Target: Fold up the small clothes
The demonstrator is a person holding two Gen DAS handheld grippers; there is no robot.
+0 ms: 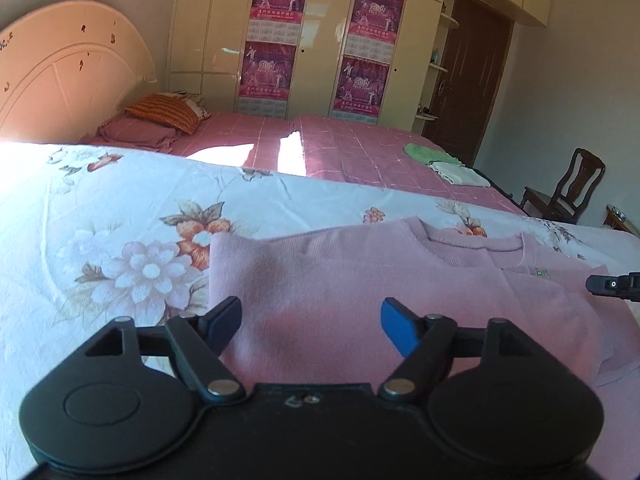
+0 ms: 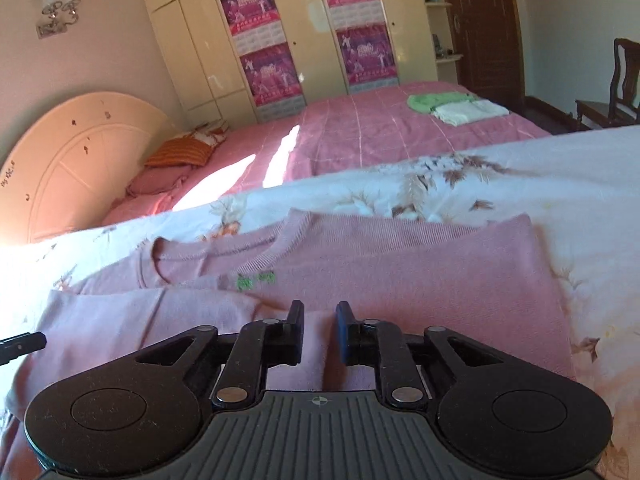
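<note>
Sweater [image 1: 360, 280]: lower hem hidden behind the hand-held gripper bodies in both views. Poster [image 1: 276, 4] print too small to read. Chair [image 2: 624, 84] cropped at frame edge.

My left gripper [image 1: 311, 322] is matte black plastic: two round discs flank a flat body, with angled link arms pinned by silver rivets. Its left finger pad is black, its right pad [image 1: 398, 330] bright blue. My right gripper [image 2: 319, 322] has the same build, with scuffed discs, a ribbed grey plate and a small crosshair mark at the plate's far edge. Its pads are again black on the left and blue [image 2: 343, 330] on the right.
</note>
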